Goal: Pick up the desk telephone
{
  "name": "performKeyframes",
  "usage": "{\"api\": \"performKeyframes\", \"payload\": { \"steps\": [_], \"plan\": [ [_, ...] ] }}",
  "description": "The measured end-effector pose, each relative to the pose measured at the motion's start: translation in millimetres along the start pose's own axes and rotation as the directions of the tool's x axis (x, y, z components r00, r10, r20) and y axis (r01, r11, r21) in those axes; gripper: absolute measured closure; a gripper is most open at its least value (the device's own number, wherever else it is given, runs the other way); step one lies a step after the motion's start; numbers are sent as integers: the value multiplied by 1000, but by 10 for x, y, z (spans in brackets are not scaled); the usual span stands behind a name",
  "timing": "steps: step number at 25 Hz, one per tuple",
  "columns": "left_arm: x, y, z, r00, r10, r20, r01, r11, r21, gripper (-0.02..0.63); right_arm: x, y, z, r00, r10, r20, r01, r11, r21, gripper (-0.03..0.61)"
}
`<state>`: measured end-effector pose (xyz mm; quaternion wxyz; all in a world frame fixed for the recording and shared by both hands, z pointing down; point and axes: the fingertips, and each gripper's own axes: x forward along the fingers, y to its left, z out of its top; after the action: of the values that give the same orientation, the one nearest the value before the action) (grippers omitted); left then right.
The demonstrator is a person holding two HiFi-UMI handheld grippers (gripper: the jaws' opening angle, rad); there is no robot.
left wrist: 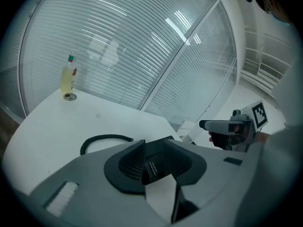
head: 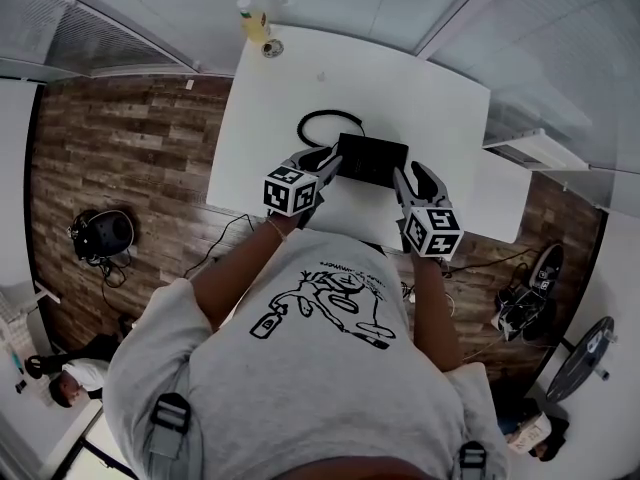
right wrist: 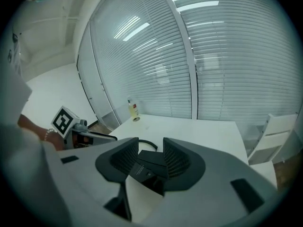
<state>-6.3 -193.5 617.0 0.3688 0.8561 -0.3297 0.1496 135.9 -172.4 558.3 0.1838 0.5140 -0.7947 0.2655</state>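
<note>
A white table [head: 300, 88] is seen from above, with a person in a grey T-shirt standing at its 6 o'clock edge; the black desk telephone [head: 372, 160] is set on the table near that edge; the left gripper [head: 333, 161] is held at the telephone's 9 o'clock side and the right gripper [head: 410, 176] at its 3 o'clock side; both claws are seen with their jaws apart, a corner of the telephone lying between each pair; no squeeze on it can be made out; a black coiled cord [head: 322, 118] is looped at the telephone's 11 o'clock; a yellow bottle [head: 254, 18] is stood at the table's 11 o'clock corner.
</note>
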Motion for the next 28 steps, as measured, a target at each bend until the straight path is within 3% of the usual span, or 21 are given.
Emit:
{"api": "performKeyframes", "payload": {
  "steps": [18, 28],
  "plan": [
    [520, 446, -748, 986, 5, -165, -32, 987, -158, 489, 307, -275, -693, 988, 6, -151, 3, 998, 59, 399],
    [711, 630, -1016, 982, -39, -186, -24, 945, -326, 448, 477, -360, -937, 978, 39, -206, -16, 993, 116, 383]
  ]
}}
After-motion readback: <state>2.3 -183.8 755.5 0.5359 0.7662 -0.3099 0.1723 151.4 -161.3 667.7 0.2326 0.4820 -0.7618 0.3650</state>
